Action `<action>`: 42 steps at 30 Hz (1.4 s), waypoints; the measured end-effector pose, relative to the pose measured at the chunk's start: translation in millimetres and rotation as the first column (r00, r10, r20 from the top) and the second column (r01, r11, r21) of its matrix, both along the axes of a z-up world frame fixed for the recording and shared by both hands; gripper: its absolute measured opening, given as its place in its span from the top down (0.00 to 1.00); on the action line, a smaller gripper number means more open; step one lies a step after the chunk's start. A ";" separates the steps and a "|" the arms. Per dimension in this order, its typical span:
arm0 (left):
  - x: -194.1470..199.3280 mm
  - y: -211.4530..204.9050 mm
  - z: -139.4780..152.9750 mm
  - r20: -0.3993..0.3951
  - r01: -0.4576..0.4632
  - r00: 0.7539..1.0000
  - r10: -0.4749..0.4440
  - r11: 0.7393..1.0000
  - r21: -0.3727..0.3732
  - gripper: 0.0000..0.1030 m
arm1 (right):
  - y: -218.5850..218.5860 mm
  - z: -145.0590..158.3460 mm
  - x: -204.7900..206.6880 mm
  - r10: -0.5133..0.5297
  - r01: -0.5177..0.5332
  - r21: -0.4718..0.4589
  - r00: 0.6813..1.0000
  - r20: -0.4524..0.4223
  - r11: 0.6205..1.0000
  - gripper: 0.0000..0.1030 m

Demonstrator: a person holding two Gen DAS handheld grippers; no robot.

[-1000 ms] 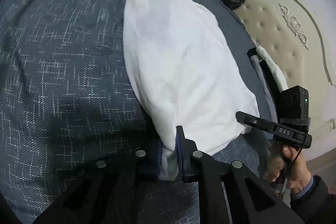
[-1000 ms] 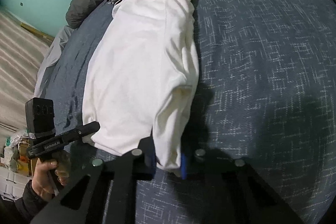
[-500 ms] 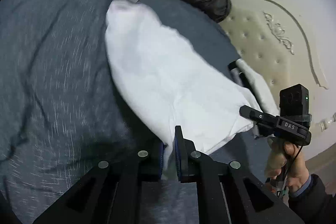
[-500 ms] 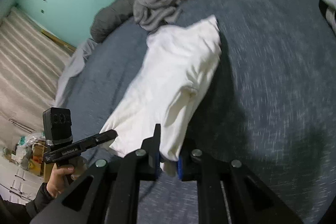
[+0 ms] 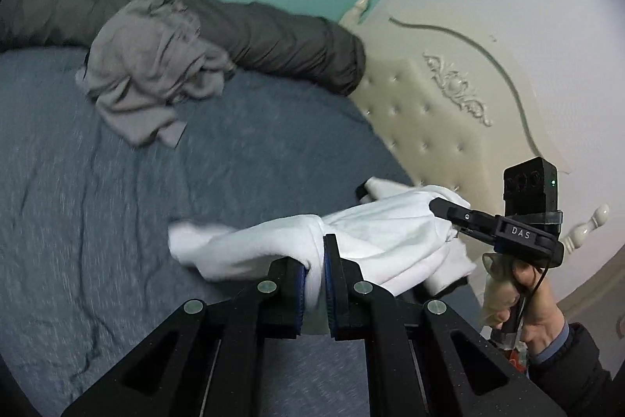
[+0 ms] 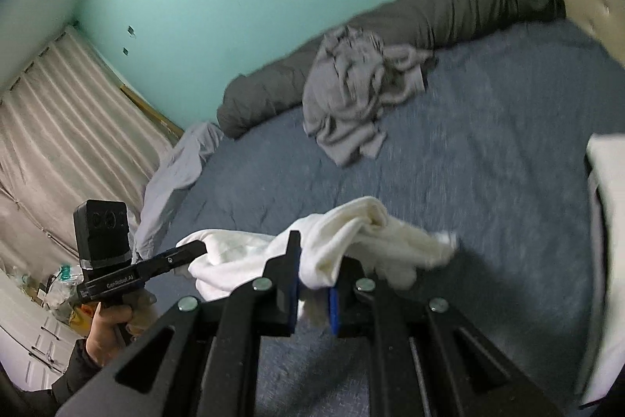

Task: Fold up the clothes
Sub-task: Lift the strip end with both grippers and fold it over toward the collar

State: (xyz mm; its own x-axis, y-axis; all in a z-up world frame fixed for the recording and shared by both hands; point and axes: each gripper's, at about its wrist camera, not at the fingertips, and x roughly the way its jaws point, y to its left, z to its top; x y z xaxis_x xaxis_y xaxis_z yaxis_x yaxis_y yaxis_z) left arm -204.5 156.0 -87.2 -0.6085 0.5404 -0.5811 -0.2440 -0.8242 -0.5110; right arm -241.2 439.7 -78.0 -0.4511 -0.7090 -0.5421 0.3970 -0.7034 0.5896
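White shirt (image 5: 363, 245) lifted clear above the blue bed (image 5: 117, 221), stretched and bunched between both grippers. Left gripper (image 5: 315, 284) clamped on one edge, right gripper (image 6: 312, 290) clamped on the other. Farther back on the bed, crumpled grey garment (image 6: 351, 96) against a dark rolled duvet (image 5: 281, 38).

A crumpled grey garment (image 5: 152, 73) and dark rolled duvet (image 5: 273, 38) lie on the blue bed (image 5: 97, 221).

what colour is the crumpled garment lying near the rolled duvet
Grey, a lighter grey than the duvet; the crumpled garment shows best in the left wrist view.
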 end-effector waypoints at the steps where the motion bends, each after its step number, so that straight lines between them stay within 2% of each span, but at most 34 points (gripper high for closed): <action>1: -0.4 4.5 6.7 -0.005 0.003 1.000 -0.003 1.000 0.002 0.92 | 3.7 8.3 -1.0 -0.003 0.003 0.001 1.000 -0.009 1.000 0.90; 7: -2.2 40.8 47.9 -0.034 0.054 0.998 -0.054 0.999 -0.003 0.92 | 33.8 51.8 -0.2 -0.029 0.029 -0.008 0.998 -0.049 1.000 0.90; 16: -8.2 95.8 82.5 -0.083 0.104 0.991 -0.104 0.995 -0.013 0.92 | 89.2 93.5 3.4 -0.067 0.068 -0.001 0.993 -0.101 0.998 0.90; 25: -45.6 168.6 128.8 -0.140 0.154 0.978 -0.157 0.988 -0.035 0.92 | 154.7 139.7 -26.1 -0.134 0.142 0.039 0.977 -0.164 0.989 0.90; 34: -106.7 252.9 154.1 -0.144 0.199 0.969 -0.203 0.979 -0.043 0.92 | 221.8 154.7 -76.7 -0.221 0.236 0.059 0.957 -0.191 0.970 0.90; 42: -168.4 303.3 147.3 -0.125 0.209 0.969 -0.211 0.977 -0.031 0.92 | 276.2 152.4 -131.9 -0.286 0.309 0.087 0.935 -0.209 0.947 0.90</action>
